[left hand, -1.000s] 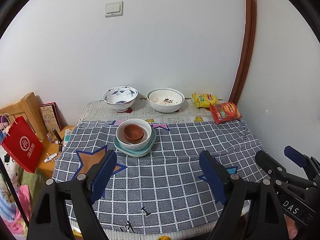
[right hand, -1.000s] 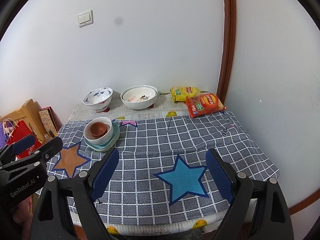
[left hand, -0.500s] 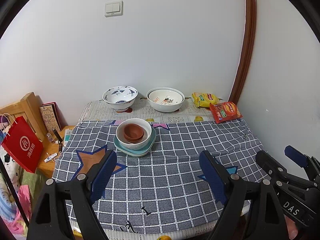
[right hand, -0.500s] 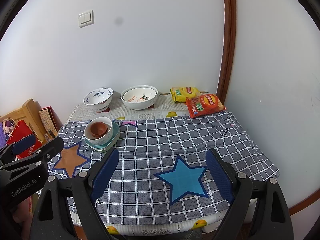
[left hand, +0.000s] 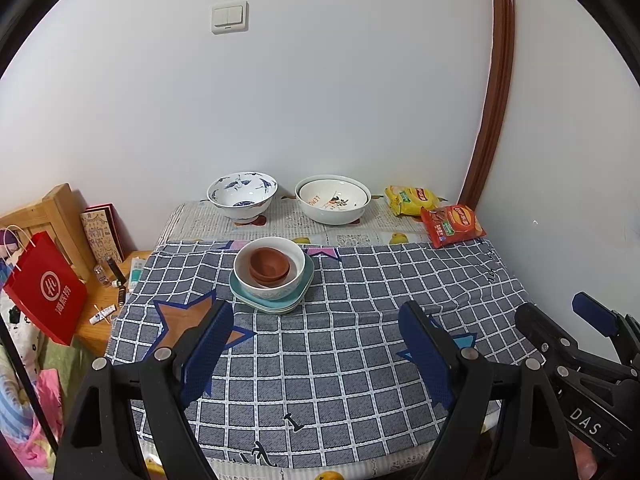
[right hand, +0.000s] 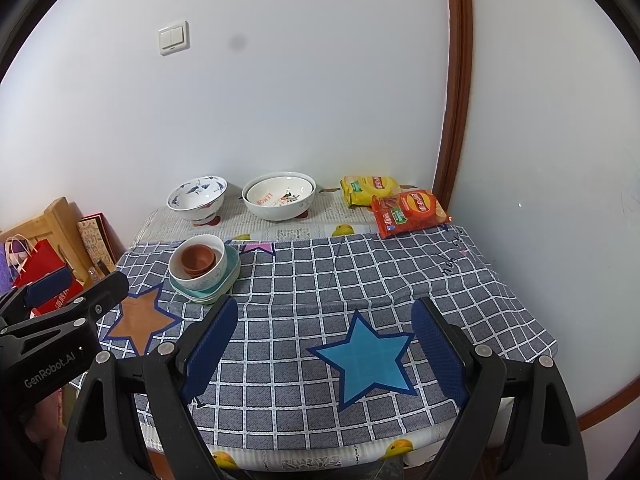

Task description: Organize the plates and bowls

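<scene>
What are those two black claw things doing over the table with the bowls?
A person holds a gripper in each hand above the checked tablecloth. The left gripper and right gripper are both open and empty. A brown bowl sits in a white bowl on teal plates. Two bigger bowls wait by the wall.

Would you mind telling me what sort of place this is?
Probably a room corner in a home: a small table with a checked cloth, bowls and snack packets, plus a wall switch.
</scene>
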`<action>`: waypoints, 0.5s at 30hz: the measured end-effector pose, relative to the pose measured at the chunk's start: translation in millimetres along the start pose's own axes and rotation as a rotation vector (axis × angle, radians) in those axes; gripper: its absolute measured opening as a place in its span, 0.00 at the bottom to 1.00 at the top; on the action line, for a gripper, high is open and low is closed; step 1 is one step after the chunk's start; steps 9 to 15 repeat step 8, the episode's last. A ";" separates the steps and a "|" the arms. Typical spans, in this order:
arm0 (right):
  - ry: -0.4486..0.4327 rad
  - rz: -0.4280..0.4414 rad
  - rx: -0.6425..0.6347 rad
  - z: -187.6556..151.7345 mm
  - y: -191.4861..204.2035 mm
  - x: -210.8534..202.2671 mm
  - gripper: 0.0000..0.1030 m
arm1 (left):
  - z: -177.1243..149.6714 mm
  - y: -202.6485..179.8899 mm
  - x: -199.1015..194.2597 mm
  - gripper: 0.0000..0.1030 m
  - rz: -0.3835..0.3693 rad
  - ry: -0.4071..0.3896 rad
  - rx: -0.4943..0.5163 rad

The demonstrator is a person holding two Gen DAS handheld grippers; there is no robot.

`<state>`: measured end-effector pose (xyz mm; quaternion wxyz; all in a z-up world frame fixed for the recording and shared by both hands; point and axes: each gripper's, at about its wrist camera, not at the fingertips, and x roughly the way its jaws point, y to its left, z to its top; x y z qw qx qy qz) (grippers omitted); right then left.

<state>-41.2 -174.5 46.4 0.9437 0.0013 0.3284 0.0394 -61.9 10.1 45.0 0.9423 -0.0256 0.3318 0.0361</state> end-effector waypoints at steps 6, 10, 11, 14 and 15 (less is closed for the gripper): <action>-0.013 0.005 -0.009 -1.6 1.7 -3.4 0.86 | -1.1 2.7 -0.9 0.84 0.008 -0.011 -0.005; -0.014 0.007 -0.012 -2.5 2.4 -1.9 0.87 | -2.0 3.6 2.5 0.84 0.008 -0.010 -0.005; -0.014 0.007 -0.012 -2.5 2.4 -1.9 0.87 | -2.0 3.6 2.5 0.84 0.008 -0.010 -0.005; -0.014 0.007 -0.012 -2.5 2.4 -1.9 0.87 | -2.0 3.6 2.5 0.84 0.008 -0.010 -0.005; -0.014 0.007 -0.012 -2.5 2.4 -1.9 0.87 | -2.0 3.6 2.5 0.84 0.008 -0.010 -0.005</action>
